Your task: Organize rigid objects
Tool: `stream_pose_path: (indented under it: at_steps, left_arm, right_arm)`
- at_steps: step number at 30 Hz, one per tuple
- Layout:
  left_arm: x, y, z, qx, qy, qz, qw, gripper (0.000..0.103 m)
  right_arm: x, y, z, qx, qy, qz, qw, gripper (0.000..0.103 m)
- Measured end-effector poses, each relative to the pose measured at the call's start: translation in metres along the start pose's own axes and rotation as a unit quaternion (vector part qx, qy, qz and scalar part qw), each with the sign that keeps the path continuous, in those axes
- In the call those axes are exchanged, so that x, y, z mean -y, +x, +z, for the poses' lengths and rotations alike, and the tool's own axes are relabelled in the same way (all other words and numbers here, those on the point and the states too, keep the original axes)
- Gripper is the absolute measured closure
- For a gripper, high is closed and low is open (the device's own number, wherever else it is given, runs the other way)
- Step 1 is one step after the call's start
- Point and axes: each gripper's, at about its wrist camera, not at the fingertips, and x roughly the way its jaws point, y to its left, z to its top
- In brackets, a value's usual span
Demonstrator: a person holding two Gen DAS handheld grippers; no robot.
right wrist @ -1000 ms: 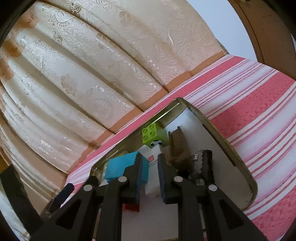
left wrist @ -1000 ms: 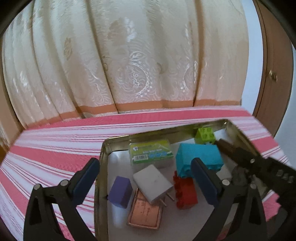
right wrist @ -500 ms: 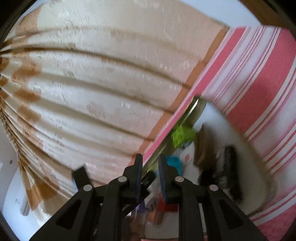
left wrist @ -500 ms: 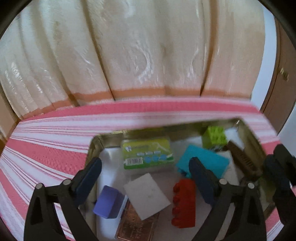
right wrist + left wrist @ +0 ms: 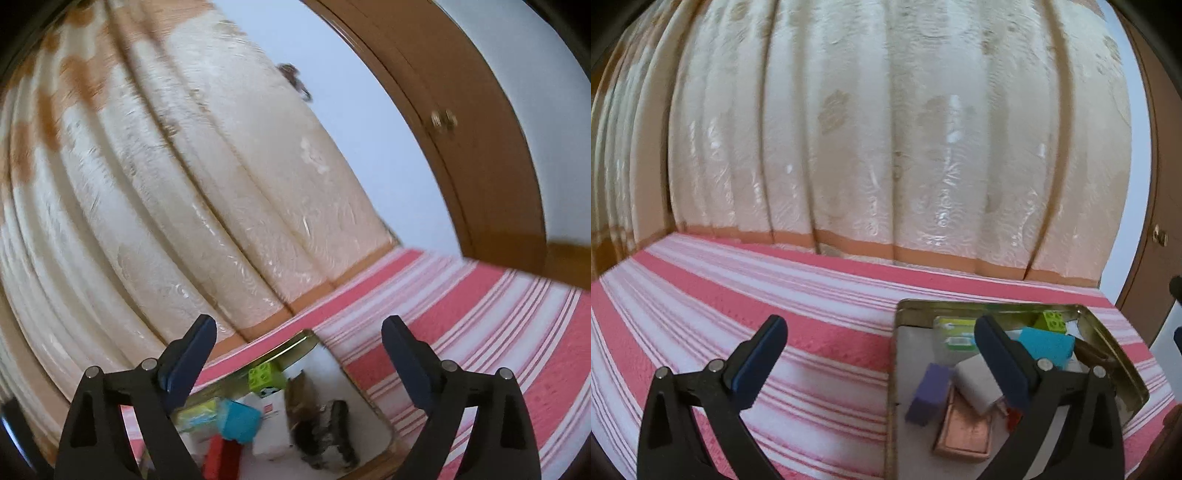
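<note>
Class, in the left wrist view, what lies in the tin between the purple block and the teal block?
In the left wrist view, the white adapter lies between the purple block and the teal block, inside the tin.

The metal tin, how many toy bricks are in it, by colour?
In the metal tin, the toy bricks I can make out:
Lime green brick: 1
Teal brick: 1
Red brick: 1
Total: 3 bricks. The purple block looks smooth, so I left it out.
</note>
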Motion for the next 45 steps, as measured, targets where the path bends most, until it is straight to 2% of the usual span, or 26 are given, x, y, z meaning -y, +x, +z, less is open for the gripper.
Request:
stream_pose_path:
  at_steps: [3, 7, 14, 21, 31, 45]
  left_arm:
    - [-0.004, -0.004, -0.005, 0.007, -0.011, 0.005, 0.9999, 0.000]
    - [0.009, -0.013, -0.008, 0.027, 0.020, 0.000, 0.9994, 0.000]
    - [0.020, -0.024, -0.013, 0.038, 0.035, -0.024, 0.9984, 0.000]
    - [0.027, -0.031, -0.018, 0.046, 0.056, -0.028, 0.9970, 0.000]
    - [0.031, -0.039, -0.021, 0.050, 0.074, -0.029, 0.9955, 0.000]
    - [0.036, -0.045, -0.026, 0.052, 0.078, -0.036, 0.9950, 0.000]
  right_arm:
    - [-0.014, -0.006, -0.009, 0.019, -0.061, -0.012, 0.998, 0.007]
    - [-0.025, -0.014, -0.018, 0.038, -0.110, -0.032, 0.993, 0.007]
    - [-0.029, -0.019, -0.030, 0.013, -0.128, -0.031, 0.991, 0.007]
    - [-0.027, -0.032, -0.032, 0.030, -0.117, -0.039, 0.992, 0.007]
    - [-0.056, -0.052, -0.043, 0.067, -0.180, -0.030, 0.981, 0.007]
    - [-0.058, -0.061, -0.042, 0.083, -0.173, -0.020, 0.981, 0.007]
